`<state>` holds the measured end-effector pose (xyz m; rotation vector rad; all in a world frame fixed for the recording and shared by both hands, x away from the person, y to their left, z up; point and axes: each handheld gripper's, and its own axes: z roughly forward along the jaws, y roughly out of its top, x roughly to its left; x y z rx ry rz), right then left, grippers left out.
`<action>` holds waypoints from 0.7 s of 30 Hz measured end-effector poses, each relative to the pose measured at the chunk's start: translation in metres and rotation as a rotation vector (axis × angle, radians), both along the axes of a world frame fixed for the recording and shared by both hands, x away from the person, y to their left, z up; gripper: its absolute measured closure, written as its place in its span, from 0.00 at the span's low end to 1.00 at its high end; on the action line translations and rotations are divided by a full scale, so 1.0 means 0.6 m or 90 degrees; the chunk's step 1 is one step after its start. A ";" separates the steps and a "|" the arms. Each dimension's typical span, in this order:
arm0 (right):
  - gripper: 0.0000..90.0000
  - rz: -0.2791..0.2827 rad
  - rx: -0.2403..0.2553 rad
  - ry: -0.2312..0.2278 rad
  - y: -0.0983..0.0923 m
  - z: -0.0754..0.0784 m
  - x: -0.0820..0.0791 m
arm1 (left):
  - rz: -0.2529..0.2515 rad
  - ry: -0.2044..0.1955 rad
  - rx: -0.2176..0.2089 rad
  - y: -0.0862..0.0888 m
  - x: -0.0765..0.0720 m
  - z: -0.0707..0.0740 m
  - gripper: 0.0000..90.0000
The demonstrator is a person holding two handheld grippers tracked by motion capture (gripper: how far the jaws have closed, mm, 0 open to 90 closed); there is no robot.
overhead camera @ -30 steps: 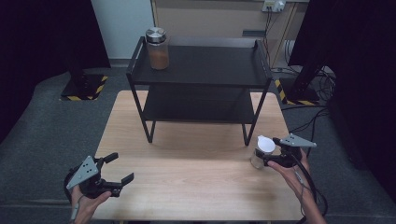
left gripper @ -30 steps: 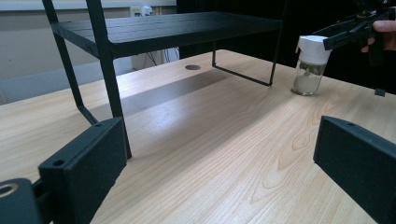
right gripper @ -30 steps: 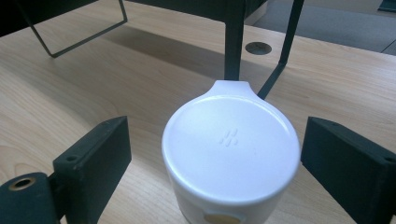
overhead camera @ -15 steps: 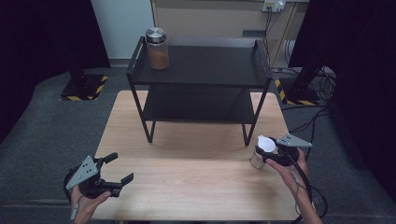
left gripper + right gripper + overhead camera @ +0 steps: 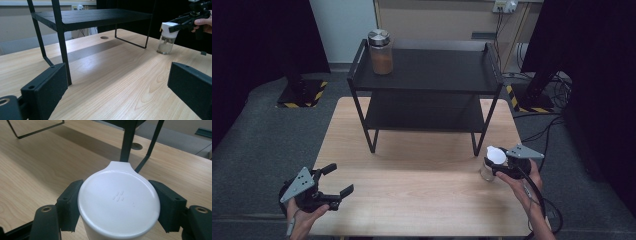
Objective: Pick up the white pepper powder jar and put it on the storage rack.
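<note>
Wooden surface (image 5: 422, 200): wide and bare across the middle and the near left. Black two-tier shelf rack (image 5: 427, 85) at the far centre, legs planted on the surface, raised rim round the top tier. Brown-filled jar with metal lid (image 5: 380, 52) upright on the far left corner of the top tier; remainder of that tier free, lower tier free as far as visible.

Left gripper (image 5: 332, 186) at the near left edge, off to the side, jaws spread wide with nothing between them; confirmed in the left gripper view, bare wood between both pads.

Right gripper (image 5: 498, 165) at the right side, near the rack's near right leg. Small clear jar with white flip-top lid (image 5: 492, 162) upright on the surface, base resting on the wood in the left gripper view (image 5: 167, 37). Jaws either side of the white lid (image 5: 119, 202) in the right gripper view, pads close against the rim; firm contact not certain, so grip judged as being taken, not proven.

Progress, as a judgement: early. Jar not lifted; placing on the rack entirely outstanding.

Clearance: rack leg just beyond the jar, surface edge near on the right. Straight lift needed before any travel toward the rack, then clearing of the top rim.
</note>
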<state>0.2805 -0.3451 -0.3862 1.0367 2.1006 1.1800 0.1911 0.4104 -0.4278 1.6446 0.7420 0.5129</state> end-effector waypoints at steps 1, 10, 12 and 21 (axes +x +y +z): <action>0.35 0.005 0.001 -0.001 0.000 0.002 0.000 | 0.000 0.000 0.000 0.000 0.000 0.000 0.02; 0.36 0.090 0.005 -0.008 -0.004 0.046 0.010 | 0.001 0.001 0.001 0.000 0.000 0.000 0.02; 0.36 0.113 0.004 -0.006 -0.001 0.060 0.015 | 0.001 0.001 0.002 -0.001 0.000 0.000 0.02; 0.35 0.216 0.023 0.007 0.010 0.127 0.046 | 0.002 0.000 0.000 0.001 0.000 0.000 0.02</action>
